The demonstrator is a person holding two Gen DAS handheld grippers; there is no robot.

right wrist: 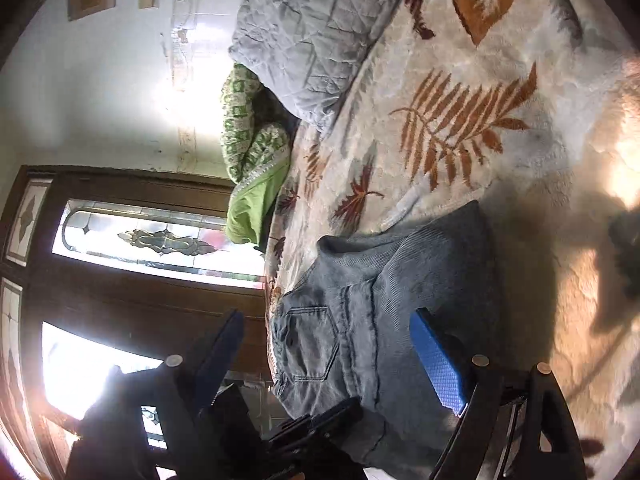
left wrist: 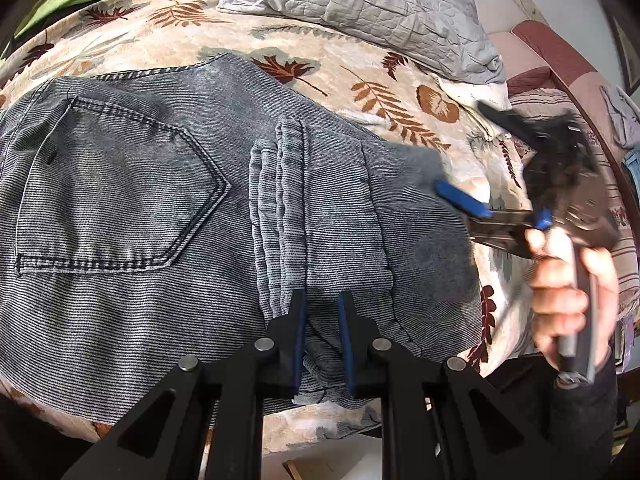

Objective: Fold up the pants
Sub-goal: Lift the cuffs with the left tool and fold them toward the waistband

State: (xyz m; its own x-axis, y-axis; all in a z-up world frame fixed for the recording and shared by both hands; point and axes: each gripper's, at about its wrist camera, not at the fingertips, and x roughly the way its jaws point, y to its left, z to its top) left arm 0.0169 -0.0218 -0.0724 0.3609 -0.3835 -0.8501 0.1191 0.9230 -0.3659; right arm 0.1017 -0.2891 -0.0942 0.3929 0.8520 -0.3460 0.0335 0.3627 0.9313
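Grey-blue corduroy pants (left wrist: 160, 208) lie folded on the leaf-print bedspread (left wrist: 360, 64), back pocket (left wrist: 120, 196) up, leg hems stacked across the seat. My left gripper (left wrist: 322, 312) hovers over the near edge of the fold with its jaws a little apart, holding nothing. My right gripper (left wrist: 480, 176) is off the pants' right edge, blurred, jaws wide apart, held by a hand (left wrist: 568, 292). In the right wrist view the pants (right wrist: 380, 340) lie between its spread blue fingers (right wrist: 438, 364), and the gripper (right wrist: 324, 340) is empty.
A grey quilted pillow (left wrist: 360, 4) lies at the head of the bed. A green and white blanket (right wrist: 256, 160) is bunched at the far side. A wooden door with glass panes (right wrist: 140, 240) stands beyond the bed. Striped pink bedding (left wrist: 552, 56) lies right.
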